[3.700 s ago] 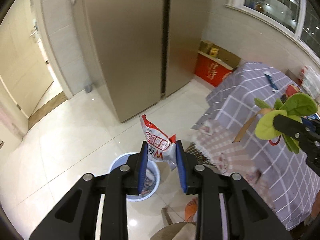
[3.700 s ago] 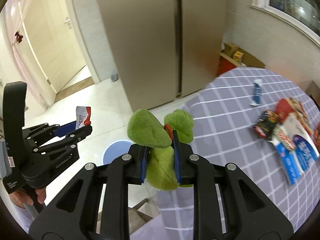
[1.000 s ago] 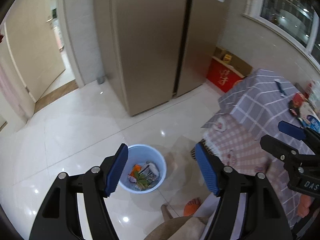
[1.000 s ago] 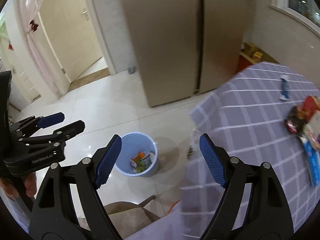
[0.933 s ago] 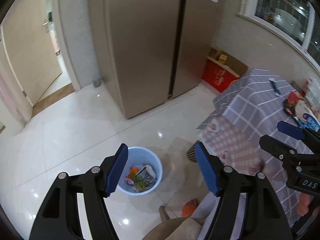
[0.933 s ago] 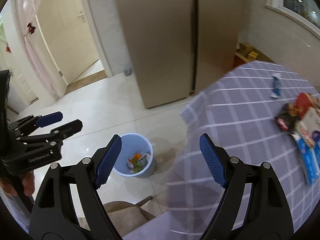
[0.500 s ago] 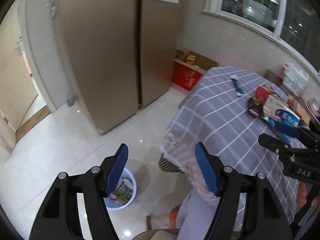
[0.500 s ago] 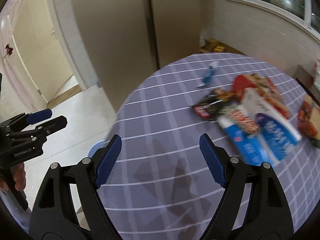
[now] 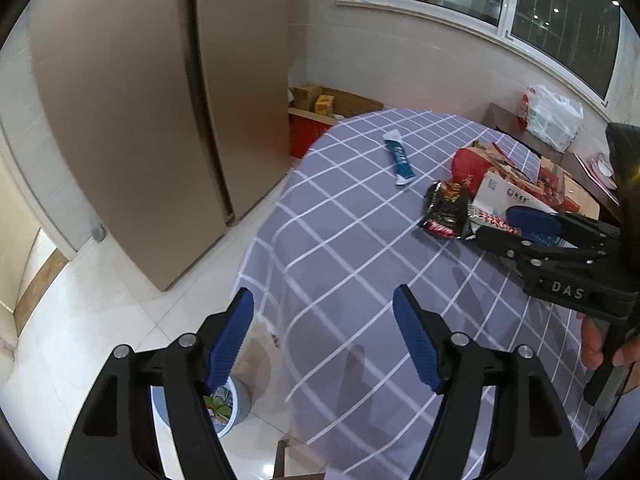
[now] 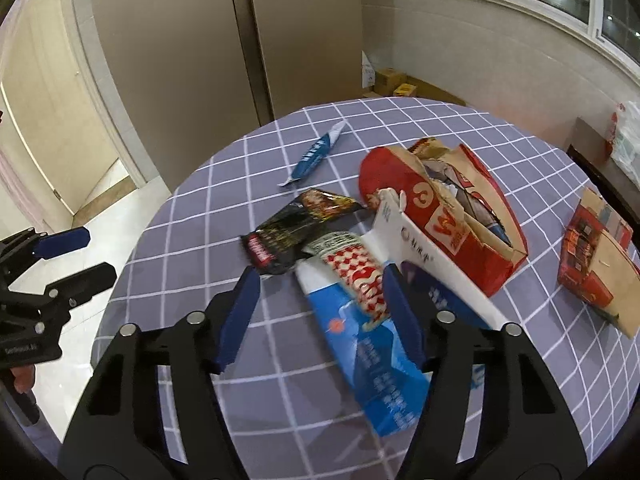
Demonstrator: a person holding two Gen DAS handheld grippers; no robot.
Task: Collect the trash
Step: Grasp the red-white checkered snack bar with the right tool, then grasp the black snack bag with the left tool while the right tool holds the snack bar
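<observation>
Trash lies on the purple checked tablecloth (image 10: 192,216): a black snack wrapper (image 10: 296,232), a red-and-white checked packet (image 10: 356,276), a blue-and-white carton (image 10: 372,344), a torn red paper bag (image 10: 440,208), a blue sachet (image 10: 316,152) and a red box (image 10: 592,264). My right gripper (image 10: 320,320) is open and empty, just above the checked packet and carton. My left gripper (image 9: 324,340) is open and empty over the table's left edge. The light-blue trash bucket (image 9: 236,404) stands on the floor below it, holding trash. The wrapper (image 9: 446,208) and sachet (image 9: 400,156) also show in the left wrist view.
A tall beige fridge (image 9: 140,100) stands behind the table. Cardboard boxes (image 9: 316,100) sit against the wall. A white plastic bag (image 9: 554,116) rests on a side cabinet at the right. The white tiled floor (image 9: 80,320) lies to the left.
Both grippers let go of the snack packet and the green plush toy, which lie in the bucket. Both have swung right from the bucket to the table, open and empty.
</observation>
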